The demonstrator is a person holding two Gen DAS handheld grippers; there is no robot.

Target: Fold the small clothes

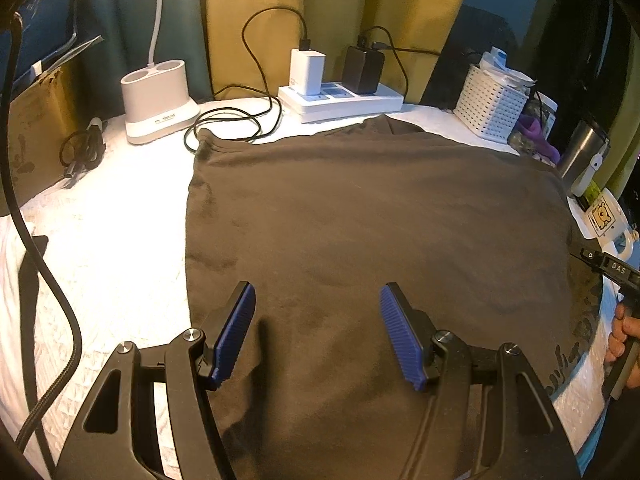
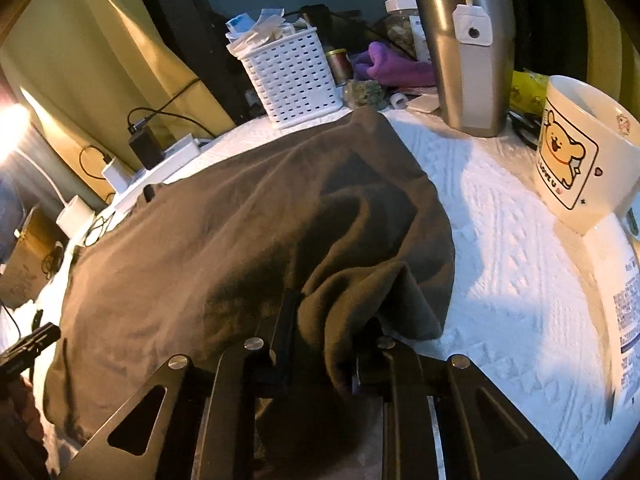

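Observation:
A dark brown garment (image 1: 360,208) lies spread flat on the white quilted cloth (image 1: 112,240). My left gripper (image 1: 318,332) hangs open just above the garment's near part, blue pads wide apart and empty. In the right wrist view my right gripper (image 2: 324,344) is shut on a bunched fold at the garment's (image 2: 224,232) right edge and lifts it a little. The right gripper's body (image 1: 612,272) and the hand holding it show at the right edge of the left wrist view.
Along the back stand a white lamp base (image 1: 158,98), a power strip (image 1: 340,100) with chargers and cables, and a white basket (image 1: 490,106). A steel tumbler (image 2: 468,44) and a bear mug (image 2: 580,148) stand at the right. Scissors (image 1: 82,152) lie at the left.

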